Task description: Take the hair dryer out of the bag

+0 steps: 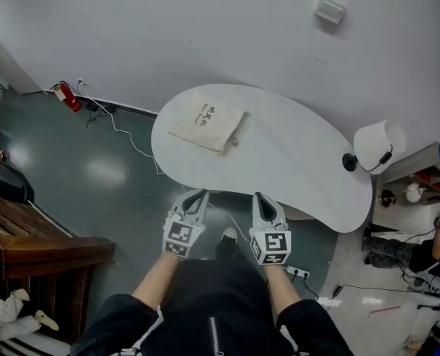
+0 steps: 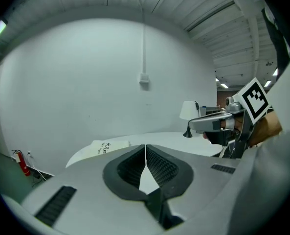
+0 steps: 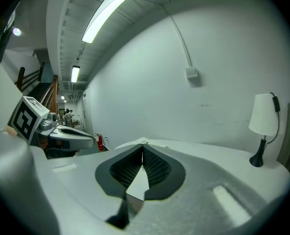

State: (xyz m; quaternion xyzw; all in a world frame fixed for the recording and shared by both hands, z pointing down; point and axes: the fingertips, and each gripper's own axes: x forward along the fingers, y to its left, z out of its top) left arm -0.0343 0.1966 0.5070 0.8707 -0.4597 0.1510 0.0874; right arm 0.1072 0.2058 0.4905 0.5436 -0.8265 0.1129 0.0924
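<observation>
Bag: a cream cloth bag [image 1: 207, 129] is lying flat on the far left part of the worktop [image 1: 301, 165]. It is roughly square, with a few small dark characters printed near its middle and a rumpled, doubled edge along its right side.
Hair dryer: it is not showing in any view, and the bag's cloth is hiding whatever is inside.
Worktop: it is showing as a white, rounded, bean-shaped top, with a wall running behind it.
Left gripper: the left gripper [image 1: 198, 193] is hovering just off the near edge of the worktop and pointing towards the bag. Its jaws are pressing together with nothing between them.
Right gripper: the right gripper [image 1: 261, 196] is hovering beside the left one at the same near edge, well apart from the bag. Its jaws are also meeting tip to tip, gripping nothing.
Hands: the person's bare forearms are reaching forward from dark sleeves, one behind each marker cube.
Lamp: a small lamp [image 1: 378, 145] with a white shade and a black foot is standing at the right end of the worktop.
Floor: a red fire extinguisher [image 1: 69, 97] is leaning by the far left wall, and a white cable [image 1: 127, 136] is trailing from there towards the worktop.
</observation>
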